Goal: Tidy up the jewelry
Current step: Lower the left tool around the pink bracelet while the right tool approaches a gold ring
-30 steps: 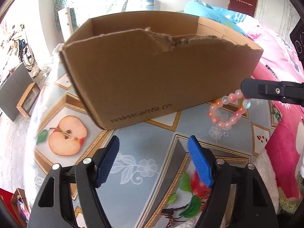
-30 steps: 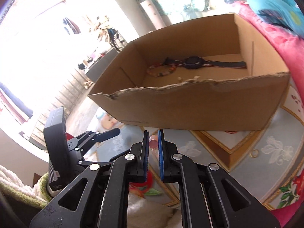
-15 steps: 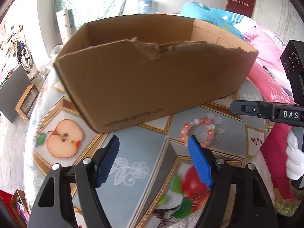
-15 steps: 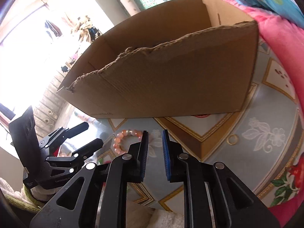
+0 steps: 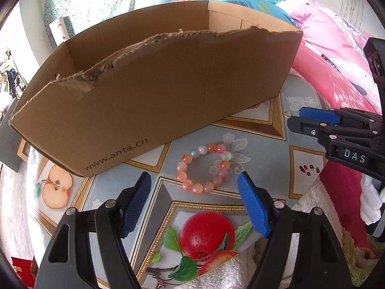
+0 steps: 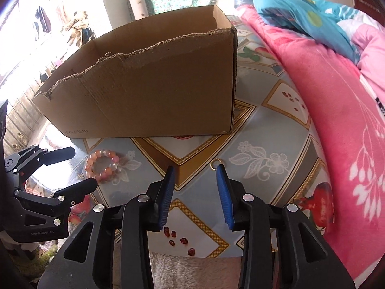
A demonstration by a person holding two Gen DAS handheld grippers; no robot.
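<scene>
A pink and orange bead bracelet (image 5: 204, 167) lies flat on the fruit-patterned table (image 5: 259, 144), just ahead of my open left gripper (image 5: 193, 180); it also shows in the right wrist view (image 6: 102, 163). A small gold ring (image 6: 215, 163) lies on the table (image 6: 276, 132) just ahead of my open right gripper (image 6: 195, 171). The brown cardboard box (image 5: 156, 96) stands behind both; its inside is hidden from here. The right gripper (image 5: 294, 118) shows at the right of the left wrist view, the left gripper (image 6: 84, 167) at the left of the right wrist view.
A pink blanket (image 6: 324, 96) and blue bedding (image 6: 300, 9) lie along the table's right side. A white fluffy cloth (image 6: 192, 272) hangs at the table's near edge. A tiny ring (image 5: 287, 114) lies near the box corner.
The bracelet has dropped from the right gripper onto the table. The right gripper has opened and swung right toward the gold ring. The left gripper has moved closer to the bracelet.
</scene>
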